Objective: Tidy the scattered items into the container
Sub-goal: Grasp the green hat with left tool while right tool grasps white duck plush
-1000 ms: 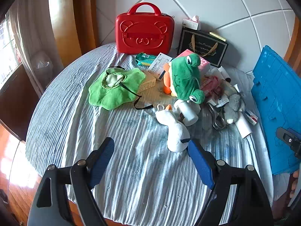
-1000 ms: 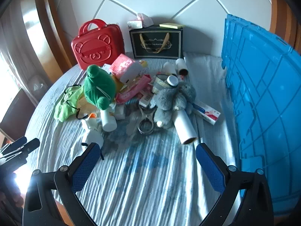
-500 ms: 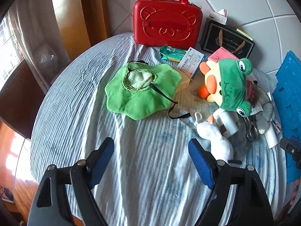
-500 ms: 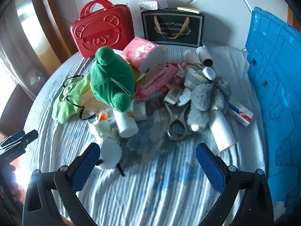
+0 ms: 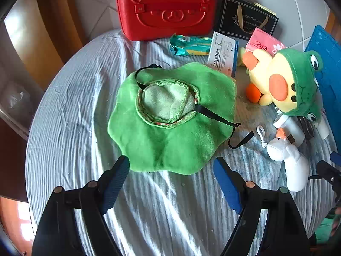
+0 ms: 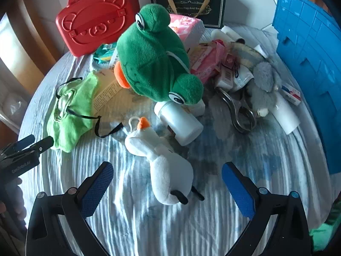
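Observation:
A green floppy hat (image 5: 170, 128) with a black chin strap lies flat on the striped tablecloth (image 5: 74, 106). My left gripper (image 5: 170, 166) hangs open just over the hat's near edge, one finger on each side. In the right wrist view a white goose plush (image 6: 166, 166) lies on its side between the fingers of my right gripper (image 6: 167, 167), which is open and not pressing it. The blue crate (image 6: 309, 53) stands at the table's right edge. The hat (image 6: 70, 111) also shows at the left of that view.
Behind the goose are a frog-hooded duck plush (image 6: 153, 64), a white bottle (image 6: 181, 121), metal tongs (image 6: 238, 111), a grey plush (image 6: 264, 85) and pink packs. A red case (image 5: 168, 8) and a black gift bag (image 6: 187, 6) stand against the wall. A medicine box (image 5: 223, 53) lies past the hat.
Both grippers have come down and forward. The left one swung left until the green hat filled its view; the right one closed in on the white goose. Both stayed open.

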`<state>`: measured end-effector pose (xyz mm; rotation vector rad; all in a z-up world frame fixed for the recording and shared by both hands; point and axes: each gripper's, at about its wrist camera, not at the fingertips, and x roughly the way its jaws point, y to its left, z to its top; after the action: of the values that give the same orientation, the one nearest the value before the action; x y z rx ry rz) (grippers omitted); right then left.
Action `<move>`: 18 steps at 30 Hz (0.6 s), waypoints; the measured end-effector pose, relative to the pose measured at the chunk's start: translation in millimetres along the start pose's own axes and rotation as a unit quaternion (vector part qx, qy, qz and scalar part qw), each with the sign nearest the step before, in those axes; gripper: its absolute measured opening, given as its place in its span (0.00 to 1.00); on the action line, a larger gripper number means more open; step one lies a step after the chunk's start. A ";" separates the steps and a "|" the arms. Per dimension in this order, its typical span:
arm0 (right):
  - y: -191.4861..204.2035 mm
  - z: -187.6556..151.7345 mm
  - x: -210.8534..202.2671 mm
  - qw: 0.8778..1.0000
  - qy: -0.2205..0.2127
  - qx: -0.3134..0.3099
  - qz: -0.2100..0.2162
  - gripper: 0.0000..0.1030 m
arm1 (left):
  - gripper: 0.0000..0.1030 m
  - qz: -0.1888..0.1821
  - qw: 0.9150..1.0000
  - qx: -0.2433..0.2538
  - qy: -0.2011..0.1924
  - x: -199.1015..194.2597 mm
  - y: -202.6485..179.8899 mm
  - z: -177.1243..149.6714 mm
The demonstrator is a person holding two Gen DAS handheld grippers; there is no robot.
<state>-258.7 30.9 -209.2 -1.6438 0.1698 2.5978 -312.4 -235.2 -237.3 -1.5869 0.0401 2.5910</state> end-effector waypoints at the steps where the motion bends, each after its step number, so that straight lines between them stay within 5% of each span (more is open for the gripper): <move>1: 0.4 0.4 4.0 1.000 0.002 0.002 -0.003 1.00 | 0.79 -0.005 1.000 0.004 0.003 7.4 -1.8 2.2; 11: 6.5 0.7 49.9 0.999 0.023 -0.019 -0.011 1.00 | 0.79 0.015 0.999 0.044 0.019 80.6 -18.8 18.4; 14: 8.1 -1.3 64.7 0.999 0.030 -0.027 -0.018 1.00 | 0.99 0.021 0.999 0.043 0.000 89.4 -19.2 21.7; 18: 4.9 -5.5 76.6 0.999 0.036 -0.023 -0.015 1.00 | 1.00 0.005 0.999 0.037 -0.012 92.8 -15.3 25.4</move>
<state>-287.2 24.8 -280.4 -1.7410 0.0901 2.5421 -375.2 -211.2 -307.8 -1.5334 0.1399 2.5839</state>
